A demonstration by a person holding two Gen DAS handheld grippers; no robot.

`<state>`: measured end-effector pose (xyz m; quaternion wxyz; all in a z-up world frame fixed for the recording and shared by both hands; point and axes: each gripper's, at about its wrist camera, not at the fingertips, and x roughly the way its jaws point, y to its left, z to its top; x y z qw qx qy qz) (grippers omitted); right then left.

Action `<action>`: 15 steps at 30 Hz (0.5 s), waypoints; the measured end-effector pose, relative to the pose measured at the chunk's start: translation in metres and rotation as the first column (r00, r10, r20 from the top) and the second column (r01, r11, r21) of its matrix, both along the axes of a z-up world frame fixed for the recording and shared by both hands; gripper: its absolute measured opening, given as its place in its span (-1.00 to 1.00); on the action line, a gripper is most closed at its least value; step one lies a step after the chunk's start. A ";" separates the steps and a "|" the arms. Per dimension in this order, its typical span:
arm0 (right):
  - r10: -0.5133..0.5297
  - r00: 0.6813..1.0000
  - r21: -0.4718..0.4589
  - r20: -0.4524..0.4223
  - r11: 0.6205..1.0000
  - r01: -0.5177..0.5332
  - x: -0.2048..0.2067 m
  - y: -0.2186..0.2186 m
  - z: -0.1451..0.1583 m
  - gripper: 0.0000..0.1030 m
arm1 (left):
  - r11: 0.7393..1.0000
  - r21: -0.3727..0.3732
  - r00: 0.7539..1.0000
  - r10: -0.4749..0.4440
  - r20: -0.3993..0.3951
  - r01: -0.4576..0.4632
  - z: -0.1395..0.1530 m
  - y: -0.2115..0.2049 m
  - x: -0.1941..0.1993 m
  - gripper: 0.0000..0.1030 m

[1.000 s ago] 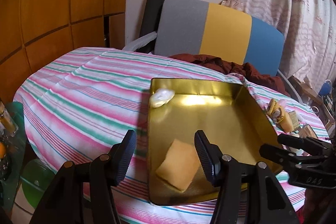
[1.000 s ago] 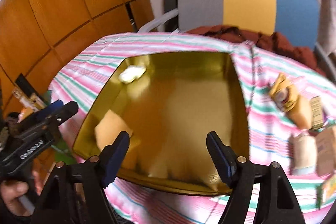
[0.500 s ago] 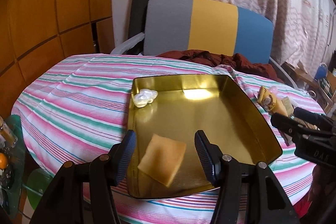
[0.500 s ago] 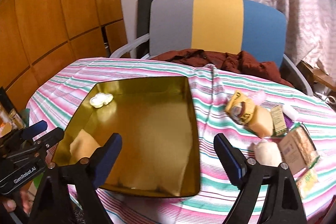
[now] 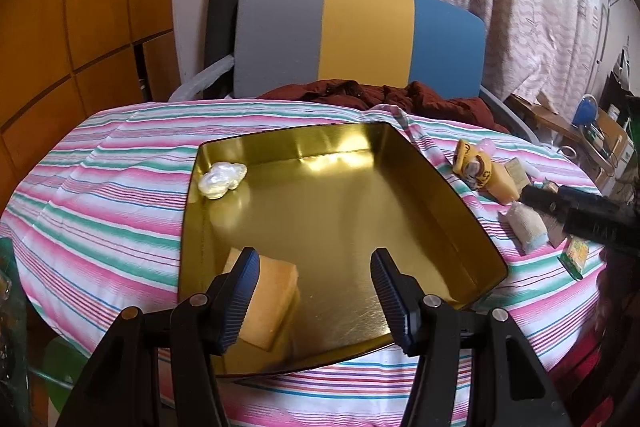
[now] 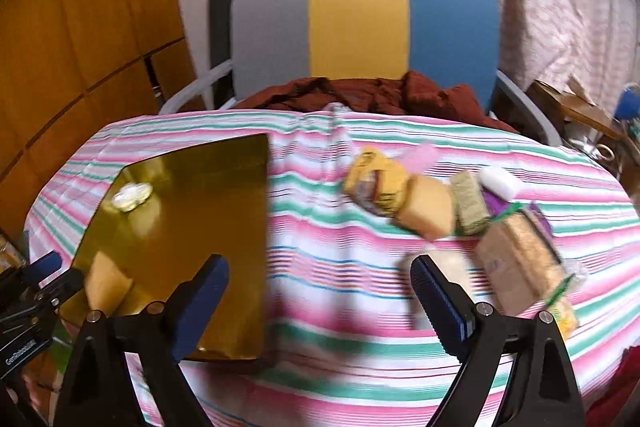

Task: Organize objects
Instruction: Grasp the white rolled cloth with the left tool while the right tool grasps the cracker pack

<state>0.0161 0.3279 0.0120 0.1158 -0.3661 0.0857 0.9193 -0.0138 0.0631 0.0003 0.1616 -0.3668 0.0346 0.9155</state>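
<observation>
surface [image 5: 100, 187]: round, striped pink-green cloth | tray [image 5: 440, 187]: gold, holds yellow sponge [image 5: 272, 291] near corner, white wad [image 5: 222, 179] far corner | loose packets [image 6: 440, 203]: right of tray | room: grey-yellow-blue chair [image 5: 360, 35], wood panels, curtain | left tool [image 5: 316, 291]: wide, empty | right tool [image 6: 320, 299]: wide, empty

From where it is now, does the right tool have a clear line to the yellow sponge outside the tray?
Probably yes. The right tool is open and empty, with bare striped tablecloth between it and the yellow sponge; nothing covers the sponge.
</observation>
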 end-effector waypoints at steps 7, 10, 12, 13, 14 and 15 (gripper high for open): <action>-0.175 0.984 0.006 -0.036 0.984 0.175 0.017 0.089 0.018 0.92 | 0.996 -0.004 0.996 -0.089 -0.012 0.089 0.006 0.027 0.001 0.14; -0.240 0.970 -0.057 -0.036 0.970 0.237 0.022 0.133 0.013 0.93 | 0.989 -0.003 0.989 -0.145 -0.015 0.145 0.009 0.046 0.003 0.14; -0.281 0.960 -0.106 -0.012 0.955 0.278 0.024 0.158 0.003 0.93 | 0.984 -0.008 0.983 -0.180 -0.019 0.180 0.011 0.058 0.005 0.14; -0.295 0.956 -0.121 0.004 0.948 0.293 0.023 0.167 -0.002 0.93 | 0.980 -0.012 0.980 -0.200 -0.017 0.200 0.011 0.066 0.006 0.14; -0.302 0.953 -0.144 0.024 0.942 0.302 0.023 0.176 -0.008 0.93 | 0.976 -0.015 0.976 -0.220 -0.012 0.219 0.011 0.074 0.007 0.14; -0.306 0.951 -0.163 0.035 0.937 0.308 0.023 0.181 -0.012 0.93 | 0.972 -0.017 0.972 -0.234 -0.010 0.234 0.010 0.079 0.008 0.14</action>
